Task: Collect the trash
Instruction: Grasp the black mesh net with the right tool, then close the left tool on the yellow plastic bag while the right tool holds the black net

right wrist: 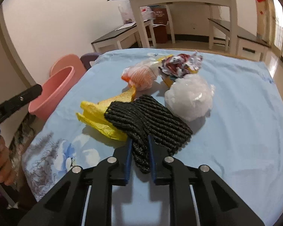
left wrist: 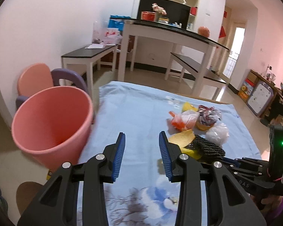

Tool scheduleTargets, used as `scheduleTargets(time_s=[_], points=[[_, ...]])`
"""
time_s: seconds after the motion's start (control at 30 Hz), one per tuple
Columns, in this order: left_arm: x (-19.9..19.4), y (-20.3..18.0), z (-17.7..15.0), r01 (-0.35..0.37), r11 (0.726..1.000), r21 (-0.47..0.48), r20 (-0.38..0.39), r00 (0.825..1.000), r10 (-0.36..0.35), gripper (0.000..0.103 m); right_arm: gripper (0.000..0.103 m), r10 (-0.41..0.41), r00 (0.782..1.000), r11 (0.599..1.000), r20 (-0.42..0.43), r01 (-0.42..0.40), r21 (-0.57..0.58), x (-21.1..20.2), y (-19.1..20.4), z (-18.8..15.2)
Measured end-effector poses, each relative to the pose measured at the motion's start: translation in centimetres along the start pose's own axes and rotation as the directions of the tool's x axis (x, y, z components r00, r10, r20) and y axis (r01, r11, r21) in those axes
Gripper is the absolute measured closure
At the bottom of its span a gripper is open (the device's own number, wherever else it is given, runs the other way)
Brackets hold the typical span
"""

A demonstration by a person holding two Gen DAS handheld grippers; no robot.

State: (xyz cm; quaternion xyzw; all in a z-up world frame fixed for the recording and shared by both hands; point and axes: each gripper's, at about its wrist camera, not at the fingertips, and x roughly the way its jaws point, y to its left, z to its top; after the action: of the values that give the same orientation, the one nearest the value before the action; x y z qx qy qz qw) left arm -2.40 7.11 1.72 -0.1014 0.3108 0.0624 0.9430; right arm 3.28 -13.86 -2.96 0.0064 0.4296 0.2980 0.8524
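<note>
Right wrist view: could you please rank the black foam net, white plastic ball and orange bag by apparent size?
1. black foam net, though it is nearest the camera
2. white plastic ball
3. orange bag, farthest away, so its rank is unsure

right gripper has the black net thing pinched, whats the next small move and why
Probably lift the right gripper straight up a little. Its blue pads are shut on the near end of the black ribbed foam net, but the net's far part lies over the yellow crumpled wrapper and touches the white crumpled plastic bag. Lifting clear first should avoid dragging them, before carrying it left to the pink plastic bin.
</note>
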Motion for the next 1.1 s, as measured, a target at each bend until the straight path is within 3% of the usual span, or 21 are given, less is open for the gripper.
scheduleTargets(time_s=[0.33, 0.73, 0.97, 1.1], points=[[3.8, -2.7, -0.1, 0.109, 0.993, 0.053, -0.111, 0.989, -0.102, 0.066, 0.091, 0.032, 0.996, 0.998, 0.079, -0.036, 0.048, -1.4, -0.9, -0.1], [10.7, -4.2, 0.2, 0.107, 0.994, 0.033, -0.255, 0.962, -0.095, 0.066, 0.091, 0.062, 0.993, 0.993, 0.102, -0.071, 0.09, -1.8, -2.1, -0.3], [12.1, -4.3, 0.0, 0.117, 0.993, 0.0, -0.296, 0.949, -0.112, 0.066, 0.091, 0.066, 0.992, 0.994, 0.105, -0.075, 0.081, -1.7, -1.9, -0.4], [12.0, -4.4, 0.0, 0.136, 0.991, 0.013, -0.31, 0.943, -0.125, 0.091, 0.091, 0.065, 0.992, 0.994, 0.105, -0.074, 0.085, -1.7, -1.8, -0.5]])
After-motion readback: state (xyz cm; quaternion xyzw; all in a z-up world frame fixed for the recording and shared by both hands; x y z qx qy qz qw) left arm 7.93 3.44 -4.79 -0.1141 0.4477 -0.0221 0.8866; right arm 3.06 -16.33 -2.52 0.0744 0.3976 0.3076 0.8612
